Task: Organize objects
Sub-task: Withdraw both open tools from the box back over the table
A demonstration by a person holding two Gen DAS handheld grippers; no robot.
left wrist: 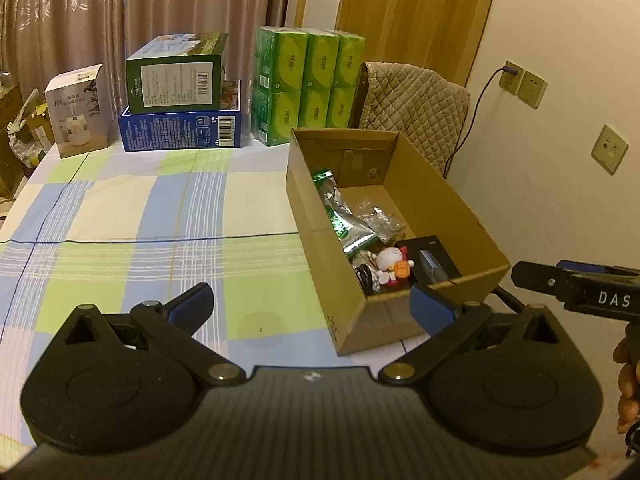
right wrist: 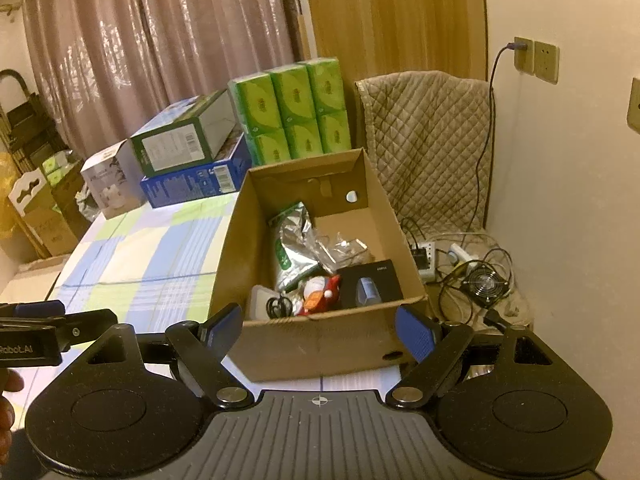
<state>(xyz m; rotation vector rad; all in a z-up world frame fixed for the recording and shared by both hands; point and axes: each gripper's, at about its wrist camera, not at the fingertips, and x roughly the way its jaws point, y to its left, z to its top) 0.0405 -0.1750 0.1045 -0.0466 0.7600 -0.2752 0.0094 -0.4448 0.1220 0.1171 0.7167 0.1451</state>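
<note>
Open brown cardboard box (right wrist: 320, 344) of small items sits centre frame on the checked worktop (left wrist: 120, 216); left gripper (left wrist: 312, 304) and right gripper (right wrist: 320, 330) both gape empty.

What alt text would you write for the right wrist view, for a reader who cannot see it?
An open cardboard box stands on a checked tablecloth, holding a foil bag, a small toy and a black case. The right tool is open and empty in front of it. Green packs and stacked boxes stand behind.
</note>
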